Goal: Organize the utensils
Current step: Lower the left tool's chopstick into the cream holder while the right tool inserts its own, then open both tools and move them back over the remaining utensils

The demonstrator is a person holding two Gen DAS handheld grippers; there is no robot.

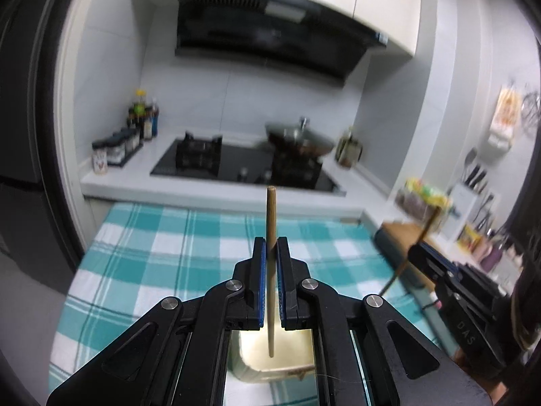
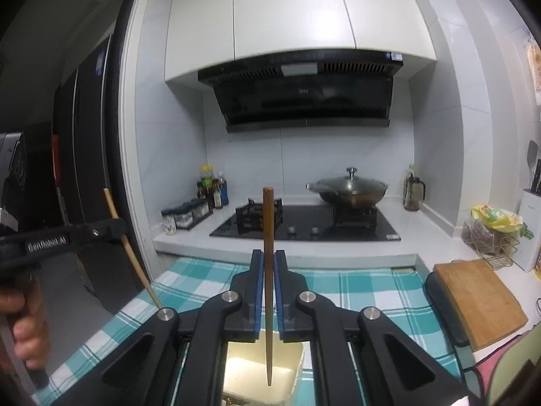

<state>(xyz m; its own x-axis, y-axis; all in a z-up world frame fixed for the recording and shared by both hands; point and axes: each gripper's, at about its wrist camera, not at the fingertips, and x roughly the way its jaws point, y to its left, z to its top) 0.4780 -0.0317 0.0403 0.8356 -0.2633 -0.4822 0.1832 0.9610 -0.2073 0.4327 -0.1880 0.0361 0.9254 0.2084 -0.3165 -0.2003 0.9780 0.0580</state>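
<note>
My left gripper (image 1: 271, 248) is shut on a light wooden chopstick (image 1: 270, 223) that stands upright between its blue pads, its lower tip hanging over a cream rectangular container (image 1: 257, 352) below. My right gripper (image 2: 267, 260) is shut on a darker brown chopstick (image 2: 268, 223), also upright, above the same cream container (image 2: 243, 368). In the left wrist view the right gripper (image 1: 417, 247) shows at the right with its chopstick (image 1: 405, 260) slanted. In the right wrist view the left gripper (image 2: 115, 228) shows at the left, held by a hand (image 2: 23, 318), with its chopstick (image 2: 132, 253).
A teal checked cloth (image 2: 355, 287) covers the counter below. Behind it is a black gas hob (image 2: 304, 225) with a lidded wok (image 2: 348, 189), bottles and spice jars (image 2: 192, 209) to the left. A wooden cutting board (image 2: 480, 297) and a wire rack (image 2: 493, 233) lie to the right.
</note>
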